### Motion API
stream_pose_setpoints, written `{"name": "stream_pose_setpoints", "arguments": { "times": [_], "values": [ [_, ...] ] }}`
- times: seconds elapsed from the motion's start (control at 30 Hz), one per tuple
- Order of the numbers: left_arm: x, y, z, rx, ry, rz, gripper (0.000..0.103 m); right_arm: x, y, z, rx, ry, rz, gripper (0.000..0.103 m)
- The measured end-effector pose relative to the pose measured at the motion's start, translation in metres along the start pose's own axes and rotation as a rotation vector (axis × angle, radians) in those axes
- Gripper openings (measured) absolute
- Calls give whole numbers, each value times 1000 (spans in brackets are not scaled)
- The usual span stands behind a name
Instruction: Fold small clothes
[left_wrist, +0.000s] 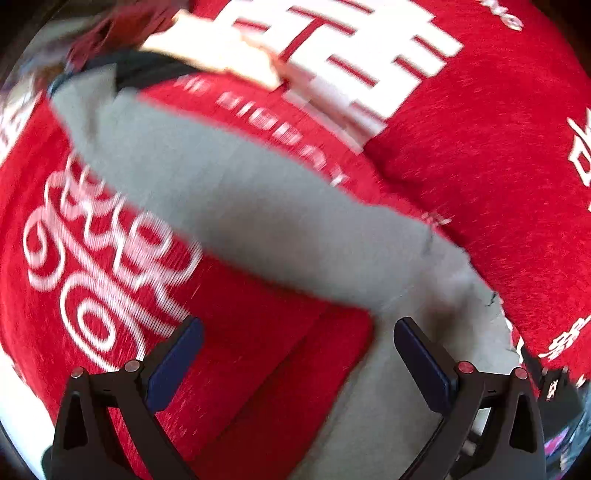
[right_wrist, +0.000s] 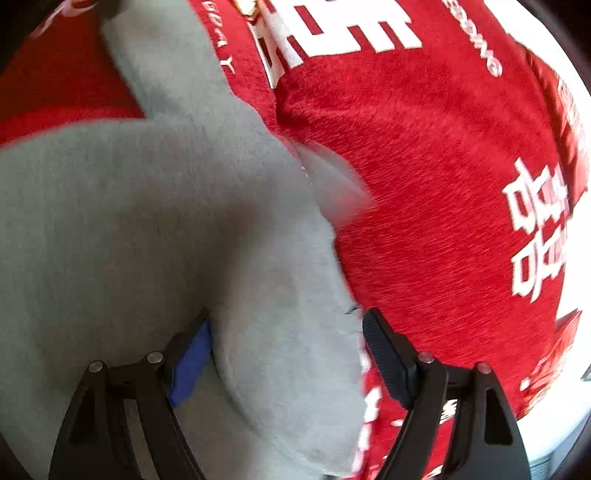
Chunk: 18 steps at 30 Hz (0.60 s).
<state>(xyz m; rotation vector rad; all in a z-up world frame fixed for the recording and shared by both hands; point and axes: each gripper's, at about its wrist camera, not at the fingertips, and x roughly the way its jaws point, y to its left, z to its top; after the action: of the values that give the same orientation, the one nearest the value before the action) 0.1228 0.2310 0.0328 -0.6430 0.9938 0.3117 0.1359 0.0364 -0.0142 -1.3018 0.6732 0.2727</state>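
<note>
Right wrist view: the right gripper (right_wrist: 286, 354) stands spread wide, a fold of the grey garment (right_wrist: 147, 221) bulging up between its fingers across the lower middle of the frame, but the pads aren't squeezing it. The risk, as it looks: that loose fold could snag on the blue-padded finger (right_wrist: 190, 363) at lower left and drag open as the hand travels.

In the left wrist view, the left gripper (left_wrist: 297, 363) is also spread, nothing between its fingers, hanging above the red printed cloth (left_wrist: 461, 177) at the bottom of the frame. The grey garment (left_wrist: 229, 199) runs diagonally from upper left to lower right, blurred. A careless sweep could rumple it.

Count: one grey garment, one red cloth with white lettering beneath it, two grippers.
</note>
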Motion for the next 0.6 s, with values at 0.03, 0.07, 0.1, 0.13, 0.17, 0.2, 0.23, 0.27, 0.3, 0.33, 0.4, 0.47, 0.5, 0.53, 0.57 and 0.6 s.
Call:
{"name": "stream_pose_setpoints", "arguments": {
  "times": [0.03,0.07,0.1,0.13,0.17,0.2,0.23,0.27,0.3,0.33,0.4,0.47,0.5,0.53,0.57,0.6],
  "values": [
    [-5,-13,4,32,-17,-7,103,-4,-6,-6,30,-6,15,83],
    [-9,-24,6,61,-27,-16,103,-7,-18,-15,104,-9,73,83],
    [-12,-40,7,101,-37,-31,103,-7,-42,-31,265,-6,213,83],
    [-13,-55,8,134,-40,-44,103,-4,-56,-42,364,-4,293,83],
    [-12,-72,6,175,-35,-62,103,0,-77,-61,503,-3,384,83],
    [-8,-92,2,219,-21,-84,103,10,-103,-89,681,-1,476,83],
    [-3,-109,0,252,-7,-101,103,16,-114,-103,763,6,507,83],
    [4,-129,-6,292,11,-115,103,31,-134,-130,902,34,528,83],
    [13,-149,-14,332,35,-130,103,43,-144,-145,972,57,525,83],
    [25,-170,-23,371,73,-153,103,54,-152,-160,1029,80,524,83],
    [48,-200,-40,426,142,-164,103,82,-163,-187,1120,116,586,83],
    [73,-218,-57,486,196,-121,103,104,-162,-200,1138,140,665,83],
    [83,-218,-61,493,205,-83,103,116,-158,-208,1139,179,669,82],
    [94,-213,-63,483,211,-39,103,125,-155,-219,1133,224,640,81],
    [99,-205,-64,465,213,-15,103,125,-153,-230,1132,236,608,81],
    [101,-196,-63,453,191,-4,103,125,-152,-242,1126,235,563,81]
  ]
}}
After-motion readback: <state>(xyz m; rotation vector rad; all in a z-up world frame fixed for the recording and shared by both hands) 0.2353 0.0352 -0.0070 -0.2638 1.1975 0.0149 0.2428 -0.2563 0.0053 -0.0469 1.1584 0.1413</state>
